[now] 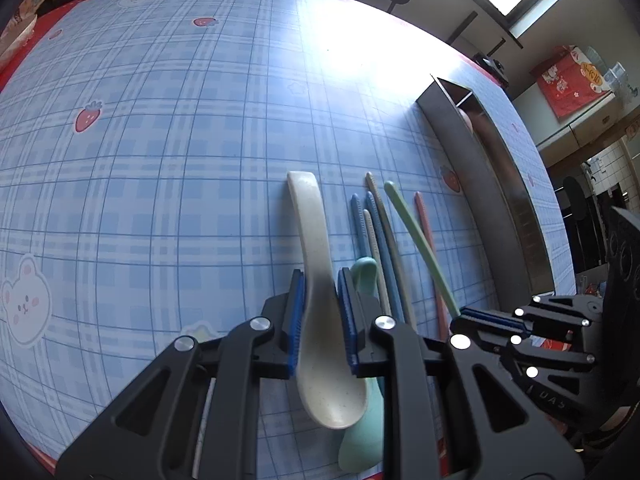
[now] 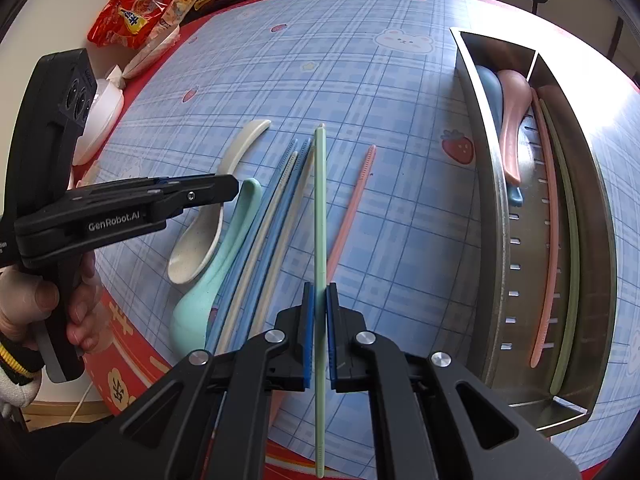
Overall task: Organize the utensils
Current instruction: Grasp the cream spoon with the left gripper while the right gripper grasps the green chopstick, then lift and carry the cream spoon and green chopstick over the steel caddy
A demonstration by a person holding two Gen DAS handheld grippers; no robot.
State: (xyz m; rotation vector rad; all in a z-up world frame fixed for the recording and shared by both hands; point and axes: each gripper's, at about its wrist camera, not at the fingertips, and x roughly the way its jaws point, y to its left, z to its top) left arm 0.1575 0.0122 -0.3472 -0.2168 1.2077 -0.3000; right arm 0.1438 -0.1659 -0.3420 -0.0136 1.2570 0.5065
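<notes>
While clenched on green chopstick (image 2: 320,208) at its tail, right gripper (image 2: 319,336) risks swinging it; left gripper (image 1: 321,320) grasping cream spoon (image 1: 316,280), may nudge teal spoon (image 1: 362,432) lower right.

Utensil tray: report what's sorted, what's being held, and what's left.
Done: the metal tray holds a pink spoon over a blue spoon in one compartment, and a pink chopstick and green chopstick in the other.
In hand: the left tool grips the cream spoon; the right tool grips a green chopstick.
Left: mint spoon, blue and beige chopsticks, pink chopstick.
</notes>
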